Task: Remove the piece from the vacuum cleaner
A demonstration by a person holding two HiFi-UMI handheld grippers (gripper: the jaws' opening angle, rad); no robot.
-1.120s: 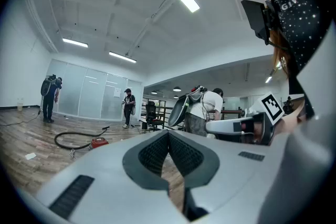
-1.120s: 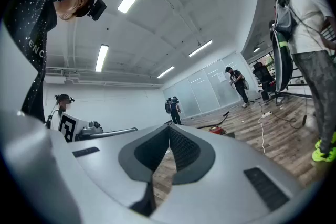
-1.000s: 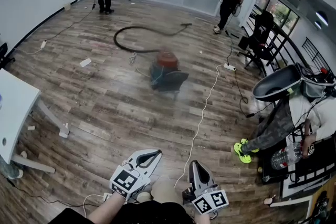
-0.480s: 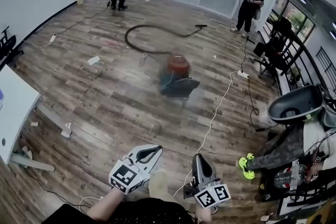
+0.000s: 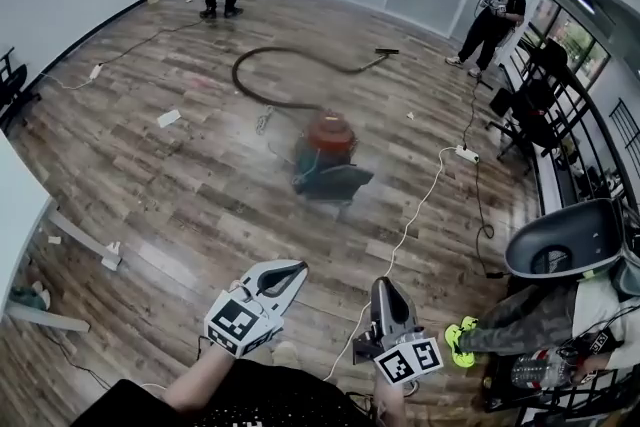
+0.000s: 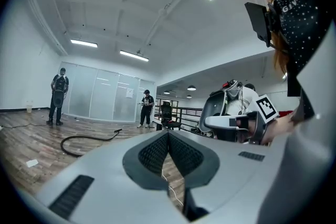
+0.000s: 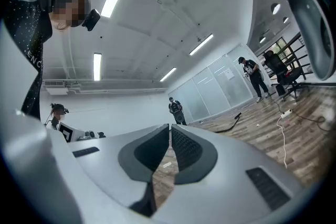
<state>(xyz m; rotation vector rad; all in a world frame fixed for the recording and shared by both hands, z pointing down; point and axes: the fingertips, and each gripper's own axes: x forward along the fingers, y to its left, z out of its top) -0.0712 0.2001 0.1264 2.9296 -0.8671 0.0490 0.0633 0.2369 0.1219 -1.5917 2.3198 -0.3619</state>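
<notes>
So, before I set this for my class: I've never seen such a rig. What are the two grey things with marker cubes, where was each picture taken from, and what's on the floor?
There is no robot: a person holds a two-jaw gripper in each hand. The head view comes from a camera on that person's head, looking down; the left gripper and right gripper show at its bottom, each with a marker cube that is part of it. The other two pictures come from cameras riding on the grippers, looking along their jaws. Both pairs of jaws are closed and hold nothing. On the wooden floor ahead stands a vacuum cleaner with a red top, its dark hose curling away behind it; a white cable runs past it. Neither gripper touches the vacuum cleaner.
</notes>
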